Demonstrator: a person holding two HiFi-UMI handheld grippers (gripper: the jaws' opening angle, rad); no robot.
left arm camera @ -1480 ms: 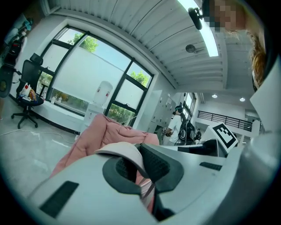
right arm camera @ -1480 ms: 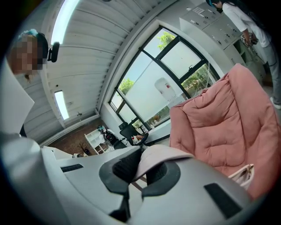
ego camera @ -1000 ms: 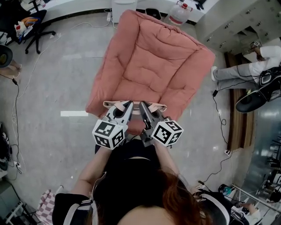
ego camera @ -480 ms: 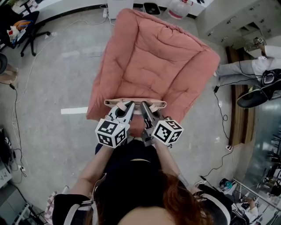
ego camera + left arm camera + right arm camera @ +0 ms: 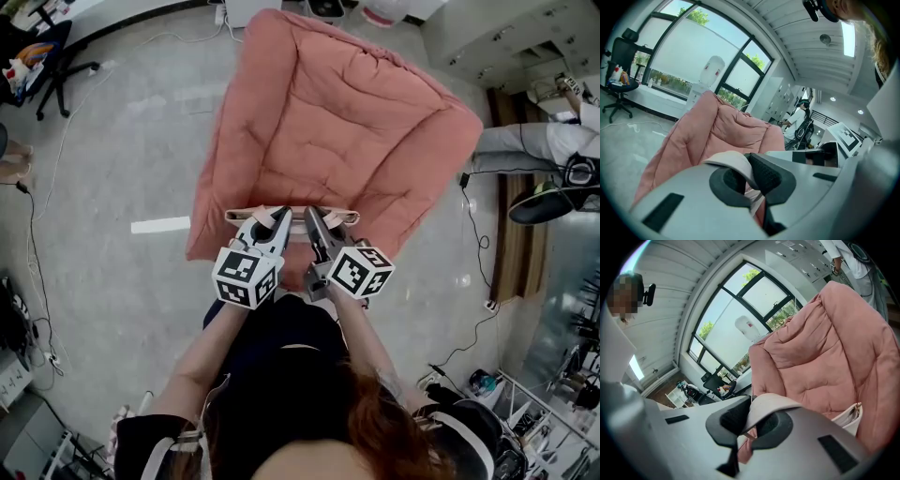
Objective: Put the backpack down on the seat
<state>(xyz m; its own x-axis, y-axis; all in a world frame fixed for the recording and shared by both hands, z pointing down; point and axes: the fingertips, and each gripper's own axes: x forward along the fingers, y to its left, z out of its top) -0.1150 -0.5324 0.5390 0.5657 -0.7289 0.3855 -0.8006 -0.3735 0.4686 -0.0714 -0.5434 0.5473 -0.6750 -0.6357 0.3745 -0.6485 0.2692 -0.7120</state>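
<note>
The seat [image 5: 328, 112] is a big pink padded lounge chair that fills the upper middle of the head view. A pink backpack [image 5: 294, 270] with pale beige straps hangs at the seat's near edge, mostly hidden under my grippers. My left gripper [image 5: 279, 217] is shut on a beige strap [image 5: 731, 160], its dark pads pinching the webbing. Right beside it, my right gripper [image 5: 311, 218] is shut on the other strap [image 5: 769, 404]. The seat cushion [image 5: 726, 131] rises just beyond the left jaws. In the right gripper view the seat [image 5: 834, 348] fills the right side, with a beige backpack part [image 5: 848, 418] below.
Grey floor surrounds the seat, with a white tape strip [image 5: 159, 225] to the left and cables [image 5: 37, 216] along the left side. An office chair [image 5: 42, 52] stands top left. A person's legs [image 5: 525, 145] reach in at the right, by cabinets.
Both grippers have moved forward and lower toward the seat's near edge, carrying the backpack by its straps. Their grips have not changed.
</note>
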